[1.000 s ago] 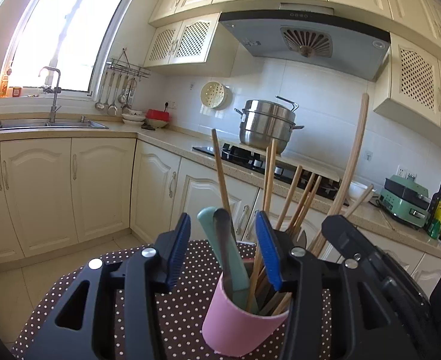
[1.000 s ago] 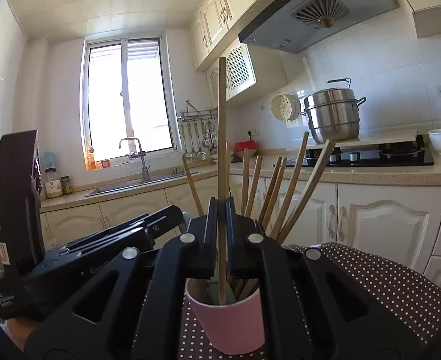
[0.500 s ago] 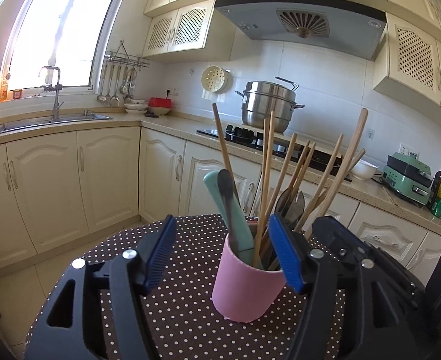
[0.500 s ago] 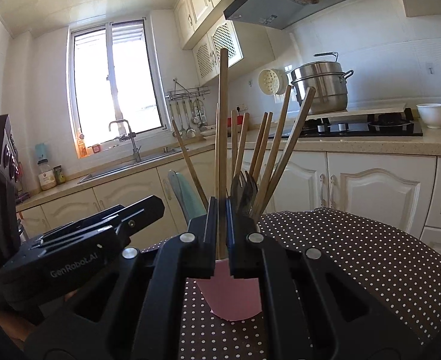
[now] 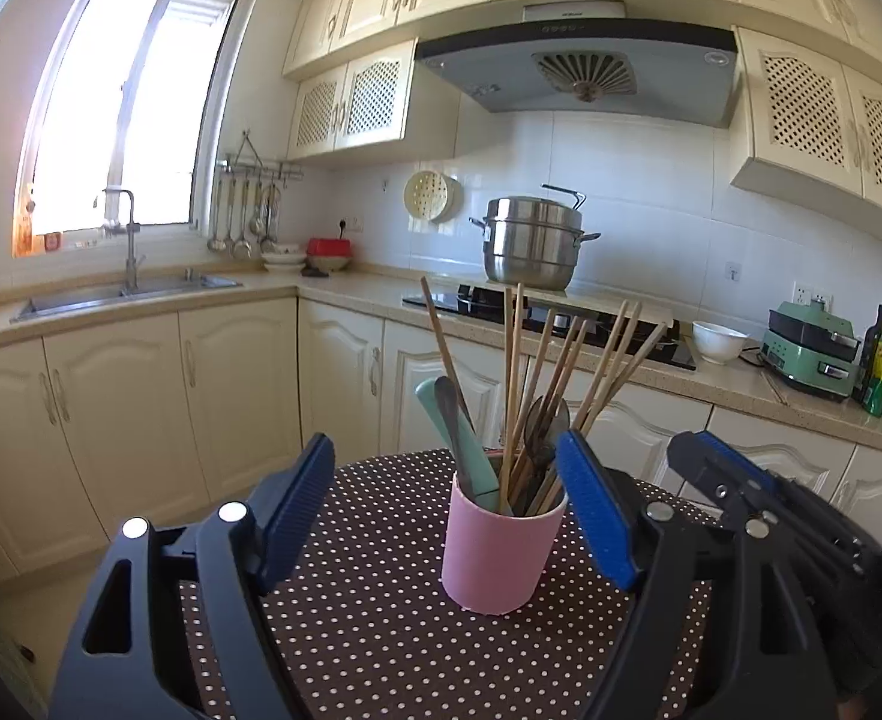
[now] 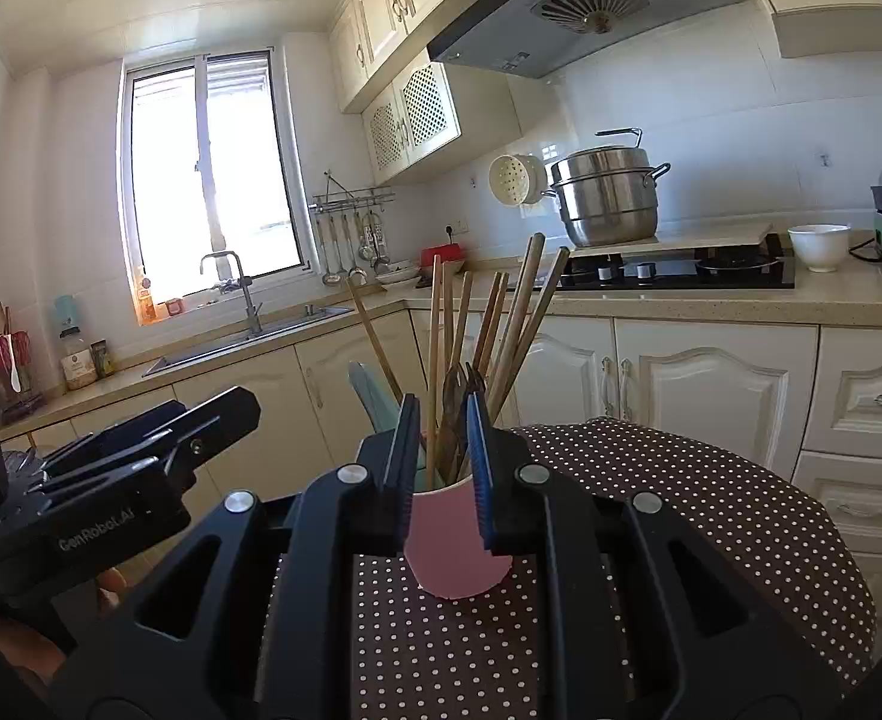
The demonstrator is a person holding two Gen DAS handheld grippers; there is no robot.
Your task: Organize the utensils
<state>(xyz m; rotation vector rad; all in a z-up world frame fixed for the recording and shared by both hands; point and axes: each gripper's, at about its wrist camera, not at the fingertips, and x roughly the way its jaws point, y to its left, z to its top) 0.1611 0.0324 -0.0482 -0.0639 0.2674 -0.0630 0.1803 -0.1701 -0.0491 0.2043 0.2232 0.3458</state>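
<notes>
A pink cup [image 5: 501,552] stands upright on the brown polka-dot table [image 5: 369,630]. It holds several wooden chopsticks [image 5: 561,372], a teal-handled utensil [image 5: 459,438] and dark metal spoons. My left gripper [image 5: 447,510] is open and empty, its blue pads either side of the cup but nearer me. My right gripper [image 6: 438,468] is open a little and empty, just in front of the cup [image 6: 459,546]; the chopsticks [image 6: 501,324] rise behind it. Each gripper shows at the edge of the other's view.
Cream kitchen cabinets and a counter run behind the table. A steel pot [image 5: 531,246] sits on the black hob, a white bowl [image 5: 718,341] and green appliance [image 5: 810,354] to its right. A sink [image 5: 123,291] lies under the window.
My right gripper let go of the long chopstick, which now stands in the cup, and opened slightly. Both grippers drew back from the cup.
</notes>
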